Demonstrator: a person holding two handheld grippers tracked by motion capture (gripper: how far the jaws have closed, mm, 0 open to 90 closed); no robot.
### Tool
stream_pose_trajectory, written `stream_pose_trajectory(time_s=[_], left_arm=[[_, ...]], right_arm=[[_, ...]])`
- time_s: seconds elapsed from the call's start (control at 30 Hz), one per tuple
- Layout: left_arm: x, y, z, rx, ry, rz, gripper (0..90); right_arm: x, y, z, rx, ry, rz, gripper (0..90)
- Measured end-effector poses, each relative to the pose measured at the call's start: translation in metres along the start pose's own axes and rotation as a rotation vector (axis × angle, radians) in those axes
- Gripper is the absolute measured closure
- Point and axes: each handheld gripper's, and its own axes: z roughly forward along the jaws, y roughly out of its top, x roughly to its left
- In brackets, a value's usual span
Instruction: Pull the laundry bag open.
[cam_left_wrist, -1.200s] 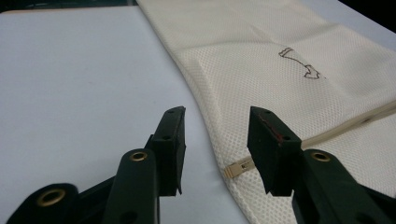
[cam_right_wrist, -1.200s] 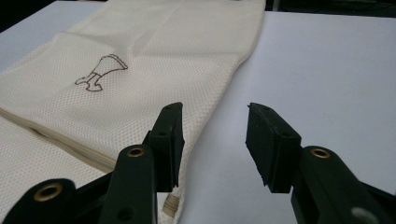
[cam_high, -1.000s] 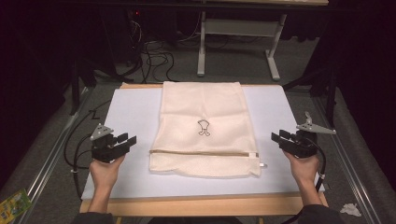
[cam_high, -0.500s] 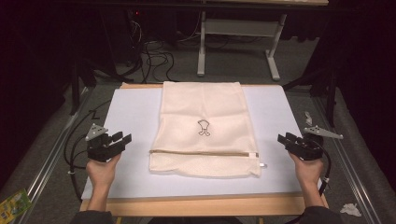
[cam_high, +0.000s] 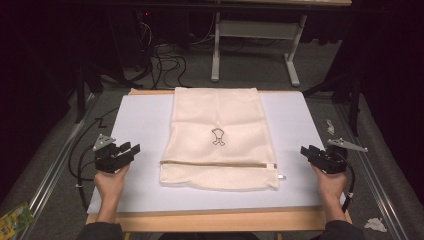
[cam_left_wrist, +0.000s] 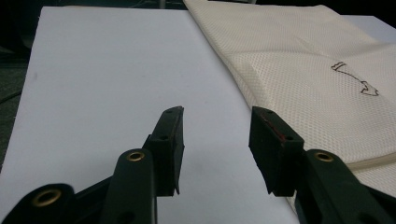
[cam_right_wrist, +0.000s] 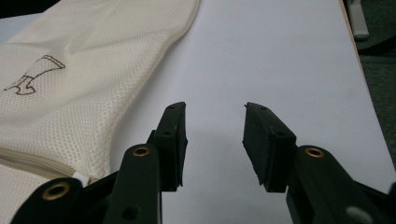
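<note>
Hidden, cropped and unreadable parts

In the high view the person's forearms are cut off by the bottom edge, and the small mark (cam_high: 217, 136) on the bag (cam_high: 217, 112) is too small to read. The desk frame (cam_high: 254, 47) behind the table runs out of the top edge into darkness. The packet (cam_high: 14, 218) on the floor is cropped by the left edge, its print illegible. In the left gripper view the bag runs off the right edge, so its zip (cam_left_wrist: 371, 162) shows just a short stretch. In the right gripper view the bag is cut by the left edge, and the zip end (cam_right_wrist: 80, 178) slips behind the left jaw.
</note>
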Motion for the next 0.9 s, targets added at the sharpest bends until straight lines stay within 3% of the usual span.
stream_pose_trajectory(time_s=[0.27, 0.7, 0.9], left_arm=[[0.0, -0.004, 0.01, 0.008, 0.025, 0.02, 55.7], [0.006, -0.015, 0.029, 0.04, 0.038, 0.006, 54.4], [0.007, -0.018, 0.033, 0.039, 0.055, 0.015, 54.3]], right_arm=[[-0.005, -0.008, 0.009, 0.016, -0.017, 0.023, 64.5], [-0.007, -0.013, 0.022, 0.03, -0.049, 0.024, 63.6], [-0.005, -0.014, 0.026, 0.037, -0.065, -0.004, 64.7]])
